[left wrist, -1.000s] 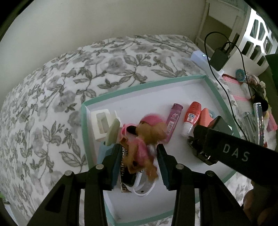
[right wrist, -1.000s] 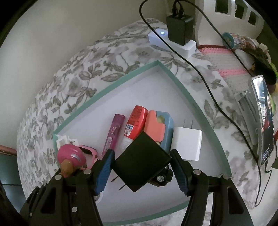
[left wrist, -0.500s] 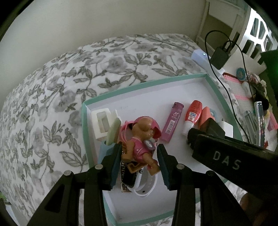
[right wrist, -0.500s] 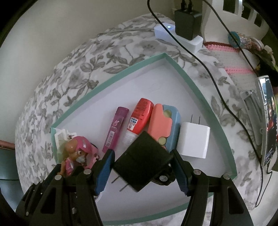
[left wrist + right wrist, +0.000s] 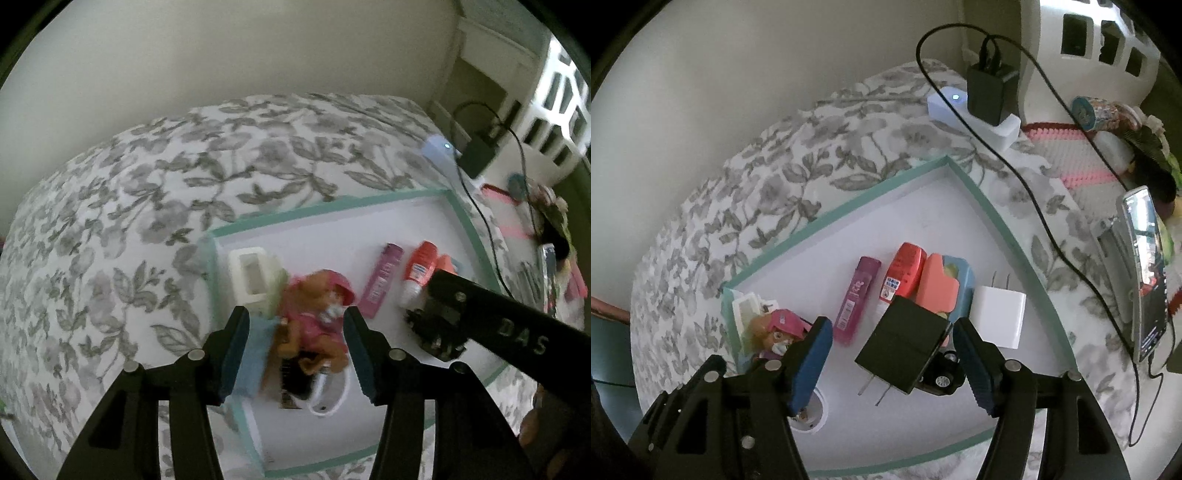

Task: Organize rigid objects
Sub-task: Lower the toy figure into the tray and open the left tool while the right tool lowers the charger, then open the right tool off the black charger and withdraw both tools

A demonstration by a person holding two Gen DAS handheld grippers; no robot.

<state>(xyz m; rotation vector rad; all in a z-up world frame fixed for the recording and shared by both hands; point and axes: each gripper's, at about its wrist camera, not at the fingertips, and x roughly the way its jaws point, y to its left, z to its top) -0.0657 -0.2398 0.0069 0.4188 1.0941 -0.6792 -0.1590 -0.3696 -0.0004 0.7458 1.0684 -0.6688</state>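
Observation:
A white tray with a teal rim [image 5: 332, 208] [image 5: 849, 206] lies on the floral bedspread. My left gripper [image 5: 295, 343] is open above a pink-clad toy dog [image 5: 317, 317] that lies on other items at the tray's left end; the dog also shows in the right wrist view [image 5: 775, 328]. My right gripper [image 5: 892, 358] is open around a black plug charger [image 5: 905, 347] that rests tilted on a small black wheeled toy [image 5: 942, 376]. In the tray lie a purple tube [image 5: 855, 299], a red bottle [image 5: 905, 269], a coral and blue case [image 5: 942, 288] and a white charger [image 5: 999, 317].
A white block [image 5: 251, 277] sits at the tray's left end. A white power strip [image 5: 971, 114] with a black adapter and cable lies beyond the tray. A phone [image 5: 1145, 273] on a stand and clutter sit to the right. A wall is behind.
Both grippers have opened. The left one has let go of the toy dog, which now lies in the tray. The right one has let go of the black charger.

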